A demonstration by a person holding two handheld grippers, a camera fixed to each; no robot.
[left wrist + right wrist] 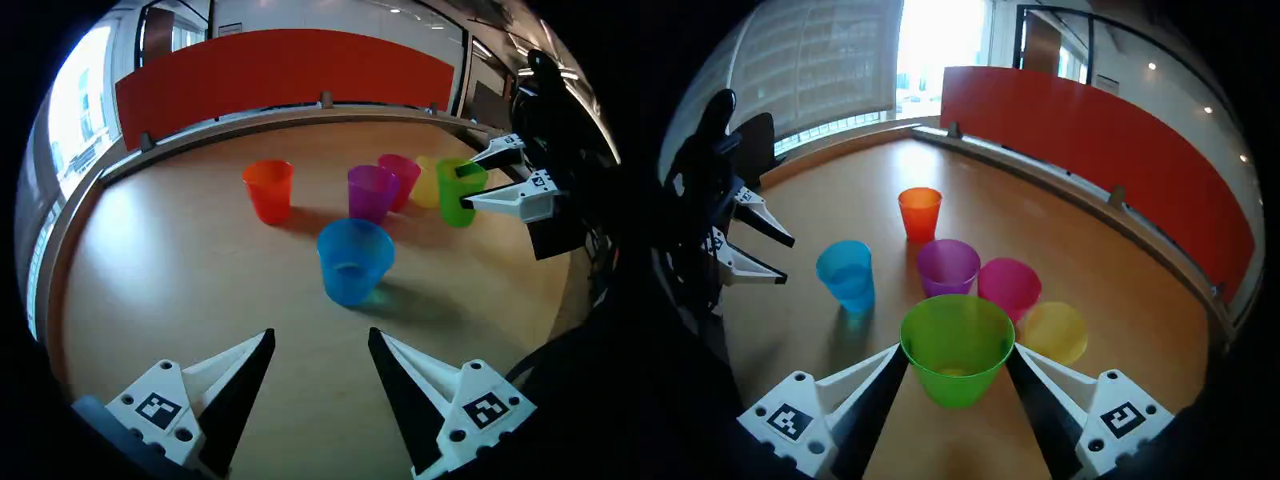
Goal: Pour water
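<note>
The move turns on the green cup (957, 382) and where it sits: upright between the two fingers of the right gripper (956, 347), which touch its opposite walls just under the rim and seem to clamp it, the mouth facing up and the long axis vertical. From that gripper the blue cup (847, 276) lies ahead and to the left, well apart, with the purple cup (947, 268) and pink cup (1009, 288) directly ahead and the yellow cup (1054, 332) just beside the right finger. The left gripper (321, 333) is spread wide and holds nothing; the blue cup stands ahead of it, a touch right of centre, so this hand is the nearer to it. All the cups are thin, translucent plastic, smooth, tapering to a narrow base, light and easy to tip. The blue one seems to hold some water. The orange cup (269, 190) stands apart on the smooth wooden table (160, 264).
</note>
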